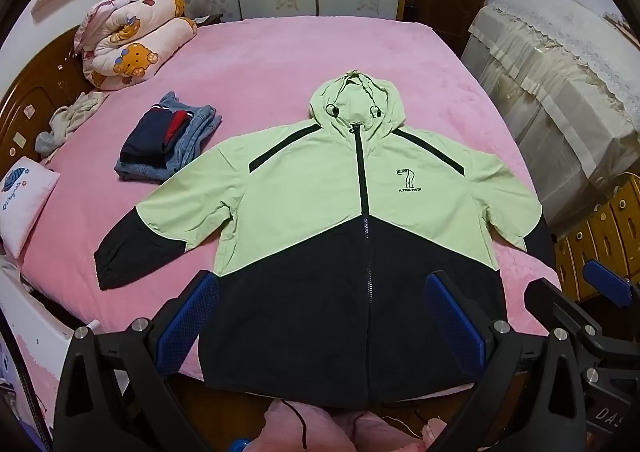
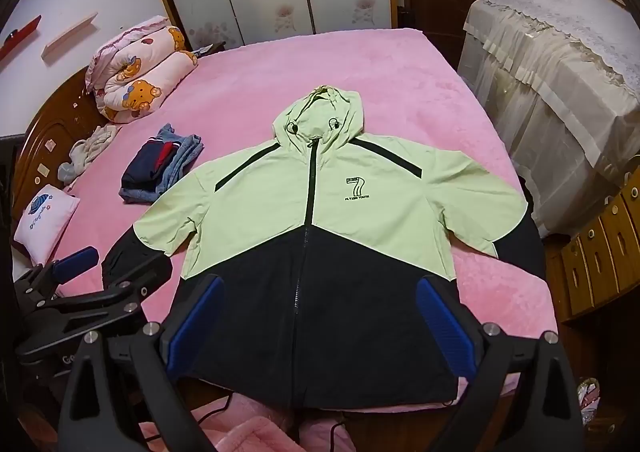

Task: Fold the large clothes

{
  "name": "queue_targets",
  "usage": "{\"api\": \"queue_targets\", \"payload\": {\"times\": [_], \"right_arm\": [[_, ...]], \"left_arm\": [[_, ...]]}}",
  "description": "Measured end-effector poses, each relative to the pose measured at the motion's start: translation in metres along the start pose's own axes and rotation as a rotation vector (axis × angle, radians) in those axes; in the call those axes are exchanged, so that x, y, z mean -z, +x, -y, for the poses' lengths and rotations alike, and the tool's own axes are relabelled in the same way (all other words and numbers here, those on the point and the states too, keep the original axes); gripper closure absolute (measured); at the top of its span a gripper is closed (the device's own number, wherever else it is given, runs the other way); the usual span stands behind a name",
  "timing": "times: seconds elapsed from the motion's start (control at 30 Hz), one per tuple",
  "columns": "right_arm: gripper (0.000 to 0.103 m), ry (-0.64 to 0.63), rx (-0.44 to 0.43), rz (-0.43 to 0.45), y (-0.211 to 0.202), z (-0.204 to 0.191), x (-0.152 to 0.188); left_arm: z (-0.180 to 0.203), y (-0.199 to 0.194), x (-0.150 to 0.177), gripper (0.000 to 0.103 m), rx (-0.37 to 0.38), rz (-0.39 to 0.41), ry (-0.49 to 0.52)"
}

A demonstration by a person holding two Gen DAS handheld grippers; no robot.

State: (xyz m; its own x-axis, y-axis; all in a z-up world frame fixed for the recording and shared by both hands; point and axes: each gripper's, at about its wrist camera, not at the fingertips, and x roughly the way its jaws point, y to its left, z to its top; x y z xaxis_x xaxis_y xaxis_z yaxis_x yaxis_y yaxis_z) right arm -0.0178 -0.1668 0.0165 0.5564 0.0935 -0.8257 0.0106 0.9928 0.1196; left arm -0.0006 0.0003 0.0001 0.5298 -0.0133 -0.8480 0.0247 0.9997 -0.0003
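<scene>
A light green and black hooded zip jacket [image 1: 320, 204] lies flat and face up on the pink bed [image 1: 280, 64], hood away from me, sleeves spread, hem at the near edge. It also shows in the right wrist view [image 2: 320, 212]. My left gripper [image 1: 320, 320] is open and empty, held above the jacket's black hem. My right gripper [image 2: 316, 320] is open and empty, also above the hem. The right gripper shows at the right edge of the left wrist view [image 1: 592, 312]; the left gripper shows at the left of the right wrist view [image 2: 80, 284].
A stack of folded clothes [image 1: 168, 140] lies left of the jacket. A rolled bear-print quilt [image 1: 132, 40] and a small pillow [image 1: 24, 200] sit near the wooden headboard [image 1: 36, 92]. A covered cabinet [image 1: 560, 92] and wooden drawers [image 1: 608, 228] stand on the right.
</scene>
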Motion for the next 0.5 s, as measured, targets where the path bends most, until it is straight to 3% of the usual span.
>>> {"api": "queue_targets", "payload": {"times": [0.5], "right_arm": [[0.006,-0.002,0.013,-0.002,0.0022,0.0009,-0.0035]], "left_arm": [[0.0032,0.001,-0.0001,0.001,-0.002,-0.003,0.003]]}}
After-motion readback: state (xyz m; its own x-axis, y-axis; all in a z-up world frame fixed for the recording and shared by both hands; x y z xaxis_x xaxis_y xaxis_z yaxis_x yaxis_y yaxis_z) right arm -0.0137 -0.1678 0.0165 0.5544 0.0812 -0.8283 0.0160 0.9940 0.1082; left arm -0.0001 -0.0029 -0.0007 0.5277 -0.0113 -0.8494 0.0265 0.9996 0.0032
